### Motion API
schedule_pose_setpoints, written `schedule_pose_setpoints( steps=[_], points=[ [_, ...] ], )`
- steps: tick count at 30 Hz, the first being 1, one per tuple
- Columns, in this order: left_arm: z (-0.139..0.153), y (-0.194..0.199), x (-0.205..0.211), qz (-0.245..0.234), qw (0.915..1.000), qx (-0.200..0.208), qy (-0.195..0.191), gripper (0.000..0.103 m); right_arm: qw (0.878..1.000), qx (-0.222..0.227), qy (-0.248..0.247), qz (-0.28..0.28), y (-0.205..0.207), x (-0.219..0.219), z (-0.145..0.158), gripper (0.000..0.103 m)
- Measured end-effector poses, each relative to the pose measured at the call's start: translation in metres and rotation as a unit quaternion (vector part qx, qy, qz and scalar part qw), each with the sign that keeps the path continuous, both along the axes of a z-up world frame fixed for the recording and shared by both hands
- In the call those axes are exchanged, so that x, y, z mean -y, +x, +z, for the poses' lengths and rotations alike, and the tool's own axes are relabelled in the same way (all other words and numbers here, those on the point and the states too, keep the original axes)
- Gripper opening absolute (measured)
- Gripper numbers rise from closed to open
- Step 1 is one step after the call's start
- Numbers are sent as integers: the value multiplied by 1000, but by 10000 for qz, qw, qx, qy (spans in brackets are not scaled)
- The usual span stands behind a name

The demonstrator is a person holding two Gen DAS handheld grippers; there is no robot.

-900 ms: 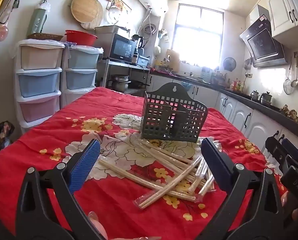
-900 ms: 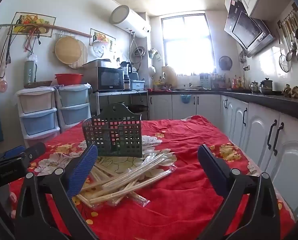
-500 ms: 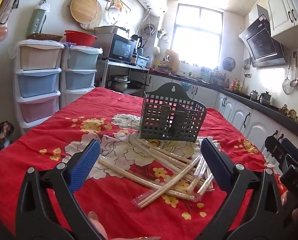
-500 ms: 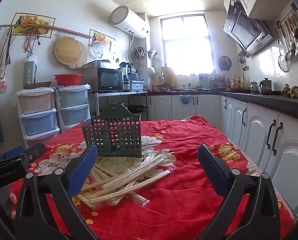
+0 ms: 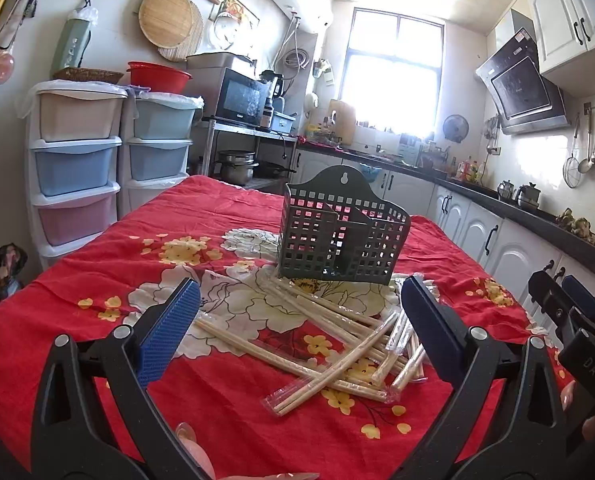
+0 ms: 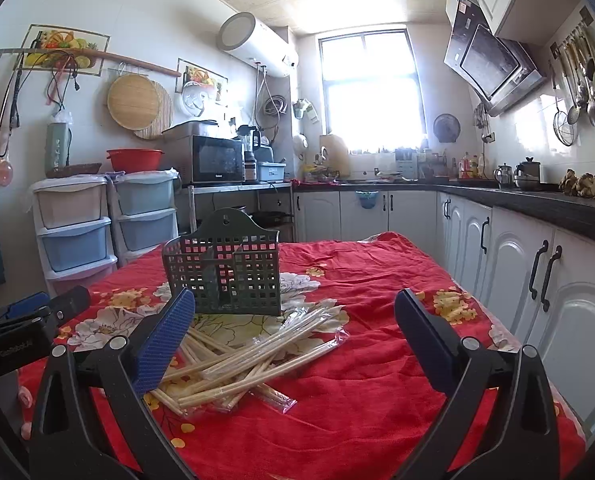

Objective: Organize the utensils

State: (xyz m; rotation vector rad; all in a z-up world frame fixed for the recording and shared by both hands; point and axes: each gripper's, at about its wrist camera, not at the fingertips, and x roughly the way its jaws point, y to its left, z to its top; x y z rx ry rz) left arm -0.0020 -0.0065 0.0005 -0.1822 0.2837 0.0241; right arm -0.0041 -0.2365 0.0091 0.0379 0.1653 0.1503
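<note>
A dark green perforated utensil holder (image 5: 341, 236) stands upright on the red flowered tablecloth (image 5: 201, 216); it also shows in the right wrist view (image 6: 223, 276). Several plastic-wrapped wooden chopstick pairs (image 5: 337, 348) lie in a loose pile in front of it, also in the right wrist view (image 6: 253, 360). My left gripper (image 5: 297, 328) is open and empty, held above the near side of the pile. My right gripper (image 6: 293, 340) is open and empty, just right of the pile. Each gripper shows at the edge of the other's view.
Plastic drawer towers (image 5: 77, 168) stand left of the table. White cabinets and a dark counter (image 6: 537, 248) run along the right. A microwave on a rack (image 6: 213, 160) stands behind the table. The tablecloth is wrinkled toward the far end.
Both grippers stay open and nearly still. The left wrist view has drifted very slightly, with the holder shifting a touch left in it.
</note>
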Motion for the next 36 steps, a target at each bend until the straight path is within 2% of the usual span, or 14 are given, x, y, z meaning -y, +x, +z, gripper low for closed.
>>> schedule_pose_setpoints(
  steps=[36],
  points=[
    [2, -1, 1, -10, 10000, -3, -25, 93, 10000, -53, -26, -6, 1, -3, 1, 97]
  ],
)
